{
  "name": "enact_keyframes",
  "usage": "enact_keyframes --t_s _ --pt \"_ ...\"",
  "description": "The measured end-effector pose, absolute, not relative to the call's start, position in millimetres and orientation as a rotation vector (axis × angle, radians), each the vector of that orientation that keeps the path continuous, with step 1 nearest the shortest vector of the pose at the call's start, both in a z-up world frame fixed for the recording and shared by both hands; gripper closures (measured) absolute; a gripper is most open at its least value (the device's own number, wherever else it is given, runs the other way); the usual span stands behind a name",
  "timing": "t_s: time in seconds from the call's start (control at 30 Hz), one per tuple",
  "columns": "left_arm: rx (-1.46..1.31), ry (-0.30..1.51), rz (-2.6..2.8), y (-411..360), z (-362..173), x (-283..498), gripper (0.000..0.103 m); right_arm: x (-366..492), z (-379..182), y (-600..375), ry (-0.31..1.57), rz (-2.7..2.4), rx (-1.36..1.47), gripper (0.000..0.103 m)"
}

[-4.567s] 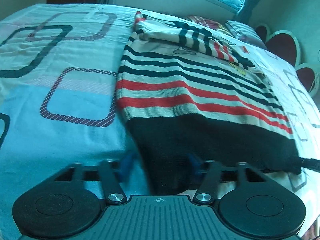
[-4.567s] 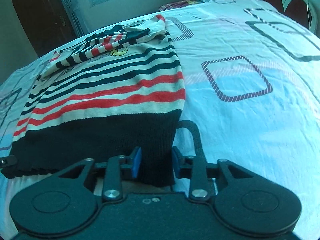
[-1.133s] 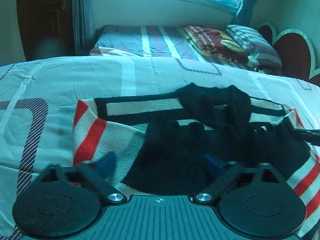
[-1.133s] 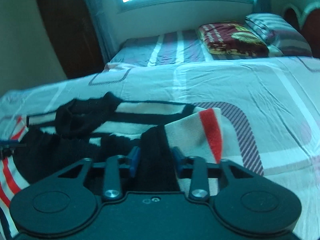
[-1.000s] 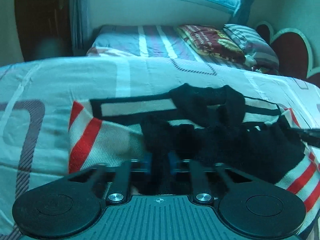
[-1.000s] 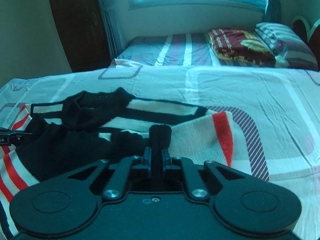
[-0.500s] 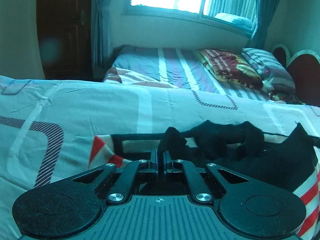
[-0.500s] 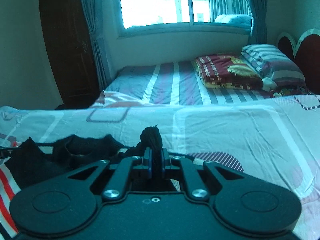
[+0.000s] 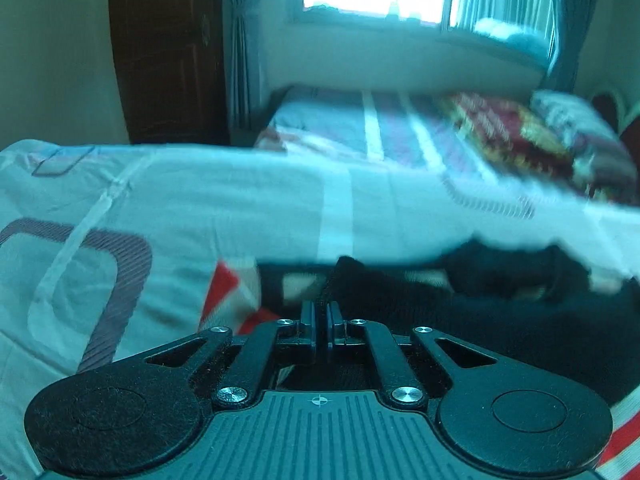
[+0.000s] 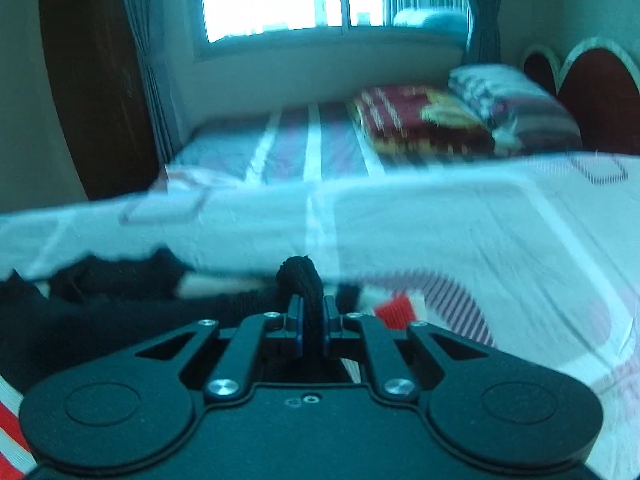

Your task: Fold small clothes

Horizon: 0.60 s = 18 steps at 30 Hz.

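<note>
A small knit sweater (image 9: 460,312) with a black hem and red, cream and black stripes lies on the bed, its black hem folded forward over the striped body. In the left wrist view my left gripper (image 9: 321,314) is shut on a pinch of the black hem, which bunches up just past the pads. In the right wrist view my right gripper (image 10: 311,312) has a roll of black hem (image 10: 302,276) between its pads; its jaws are opening slightly but the fabric still fills the gap. The sweater (image 10: 100,320) stretches away to the left of it.
The bed sheet (image 9: 200,208) is pale blue with rounded square prints. Beyond its far edge stands a second bed (image 10: 312,152) with a red patterned blanket (image 10: 416,120) and a striped pillow (image 10: 512,96). A dark red headboard (image 10: 596,92) rises at the right.
Both grippers closed on the black hem and carried it forward over the striped body. Over the last half second both views shifted slightly, and the right pads now stand a little wider.
</note>
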<state>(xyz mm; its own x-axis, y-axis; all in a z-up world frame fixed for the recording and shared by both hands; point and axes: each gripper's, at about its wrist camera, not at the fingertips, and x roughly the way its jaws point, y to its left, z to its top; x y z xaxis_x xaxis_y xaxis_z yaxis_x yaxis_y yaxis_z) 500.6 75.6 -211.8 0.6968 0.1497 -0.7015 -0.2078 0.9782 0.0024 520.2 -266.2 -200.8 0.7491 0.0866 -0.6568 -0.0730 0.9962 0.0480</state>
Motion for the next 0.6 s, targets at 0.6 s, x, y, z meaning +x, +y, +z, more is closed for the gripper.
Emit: enact_keyframes --t_s 0.6 --pt "0.027 0.793 -0.031 -5 -197 458 0.087 455 -176 -195 0.713 0.352 -0.124 0.071"
